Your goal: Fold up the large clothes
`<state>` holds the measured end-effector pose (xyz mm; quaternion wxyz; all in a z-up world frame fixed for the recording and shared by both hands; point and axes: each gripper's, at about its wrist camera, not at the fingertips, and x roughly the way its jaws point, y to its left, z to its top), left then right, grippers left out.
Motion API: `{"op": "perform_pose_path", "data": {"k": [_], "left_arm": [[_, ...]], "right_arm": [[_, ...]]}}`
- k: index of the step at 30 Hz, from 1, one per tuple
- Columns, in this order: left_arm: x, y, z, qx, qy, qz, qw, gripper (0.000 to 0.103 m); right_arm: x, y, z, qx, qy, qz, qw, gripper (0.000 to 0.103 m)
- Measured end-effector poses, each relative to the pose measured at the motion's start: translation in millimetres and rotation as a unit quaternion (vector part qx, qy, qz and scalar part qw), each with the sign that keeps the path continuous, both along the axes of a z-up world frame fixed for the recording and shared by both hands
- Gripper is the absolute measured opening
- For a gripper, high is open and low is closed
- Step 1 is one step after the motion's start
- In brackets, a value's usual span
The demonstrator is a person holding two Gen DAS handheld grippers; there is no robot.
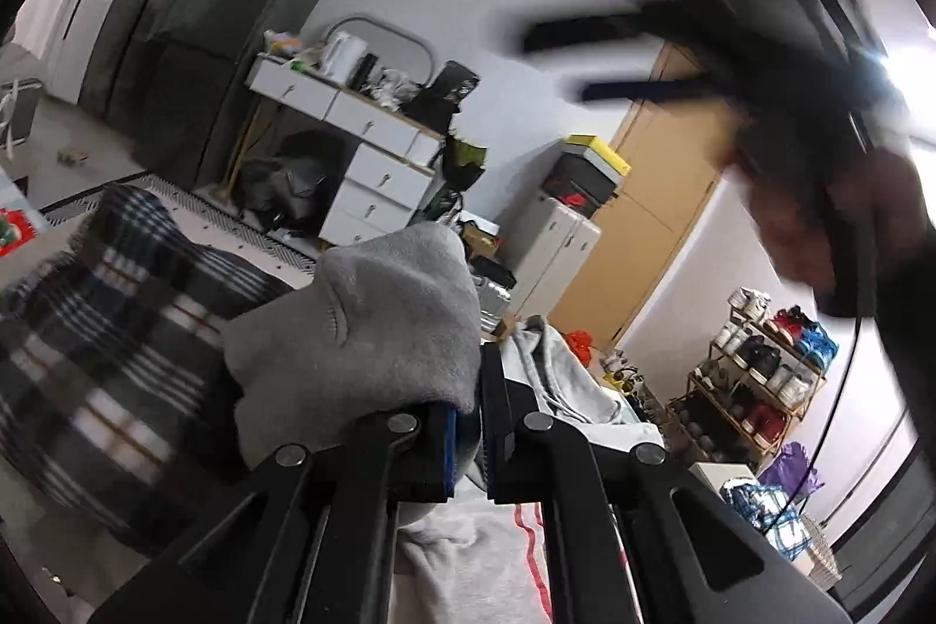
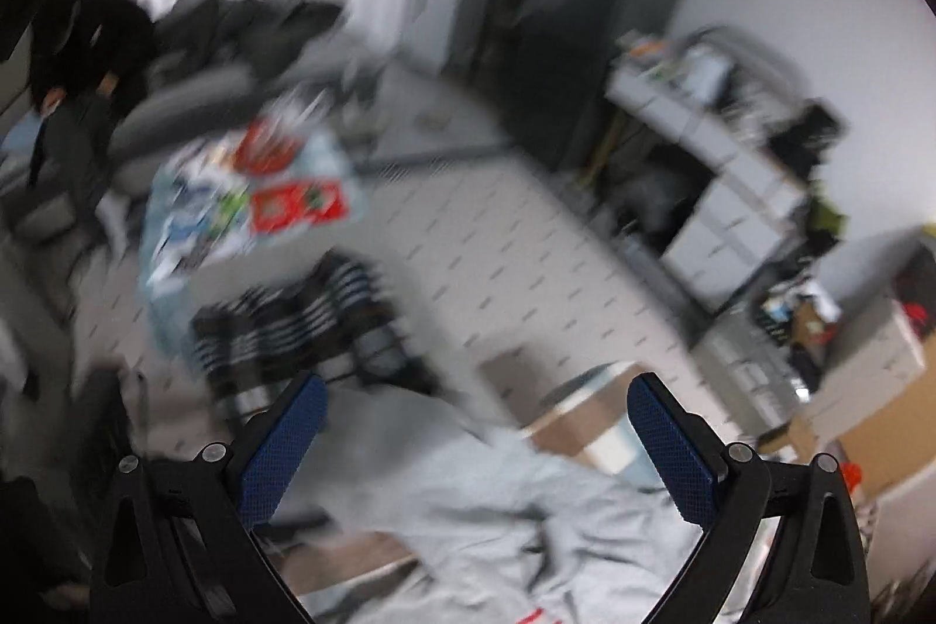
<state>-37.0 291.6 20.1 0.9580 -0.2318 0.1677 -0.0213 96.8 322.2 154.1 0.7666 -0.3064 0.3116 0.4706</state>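
In the left wrist view my left gripper (image 1: 470, 393) is shut on a bunched fold of a grey sweatshirt (image 1: 362, 331), which bulges up over the left finger. More of the grey garment (image 1: 561, 378) trails behind the fingers, down to a red stripe. My right gripper (image 1: 556, 65) shows blurred at the upper right, held by a hand (image 1: 819, 226), its jaws apart and empty. In the blurred right wrist view the right gripper (image 2: 477, 384) stands open high above the crumpled grey sweatshirt (image 2: 497, 524), with nothing between its blue pads (image 2: 281, 448).
A dark plaid cloth (image 1: 111, 320) (image 2: 304, 326) lies left of the garment. A white drawer desk (image 1: 374, 156), a black cabinet (image 1: 234, 39), a shoe rack (image 1: 760, 378) and boxes line the walls. A seated person (image 2: 70, 57) is at the far left.
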Motion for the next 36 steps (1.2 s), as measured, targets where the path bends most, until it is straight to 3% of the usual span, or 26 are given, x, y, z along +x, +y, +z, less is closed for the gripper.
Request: {"op": "perform_pose_path", "data": {"k": [4,6,8,11,16,20,22,25,27,30,32,36], "left_arm": [[9.0,-15.0,-3.3,0.030,-0.020,0.008,0.9993,0.002],[8.8,-23.9,-7.6,0.055,-0.027,0.014,0.9980,0.002],[11.6,-29.4,-13.0,0.073,-0.028,0.018,0.9968,0.002],[20.2,-35.7,-19.4,0.093,-0.018,0.024,0.9952,0.002],[34.0,-63.8,-23.0,0.165,0.008,0.009,0.9863,0.002],[35.8,-75.0,-18.7,0.202,0.002,0.003,0.9794,0.002],[39.1,-77.5,-18.6,0.207,0.007,-0.002,0.9783,0.002],[42.2,-80.7,-17.0,0.216,0.014,-0.010,0.9762,0.002],[46.4,-79.7,-15.5,0.220,0.020,-0.011,0.9752,0.002],[46.0,-81.3,-11.2,0.230,0.021,-0.012,0.9729,0.002],[42.7,-81.8,-14.8,0.235,0.022,-0.012,0.9717,0.002],[40.1,-86.0,-20.7,0.243,0.025,-0.022,0.9694,0.002]], "right_arm": [[-24.1,54.7,-51.6,-0.140,-0.004,0.064,0.988,0.103],[-31.3,68.1,-83.4,-0.208,-0.008,0.086,0.974,0.103],[-32.5,71.4,-114.0,-0.265,0.032,0.099,0.959,0.103],[-38.3,70.1,-150.4,-0.326,0.077,0.110,0.936,0.103],[-55.7,53.4,-202.4,-0.419,0.050,0.142,0.895,0.103],[-54.0,40.8,-234.2,-0.459,0.025,0.140,0.877,0.102],[-54.3,37.5,-244.2,-0.468,0.021,0.145,0.872,0.098],[-57.8,34.8,-256.2,-0.478,0.021,0.156,0.864,0.077],[-53.5,33.9,-263.9,-0.493,0.017,0.142,0.858,0.049],[-43.0,32.5,-268.8,-0.504,0.013,0.115,0.856,0.020],[-40.3,32.1,-265.4,-0.497,0.019,0.114,0.860,0.016],[-30.2,33.4,-248.0,-0.451,0.010,0.120,0.884,0.016]]}}
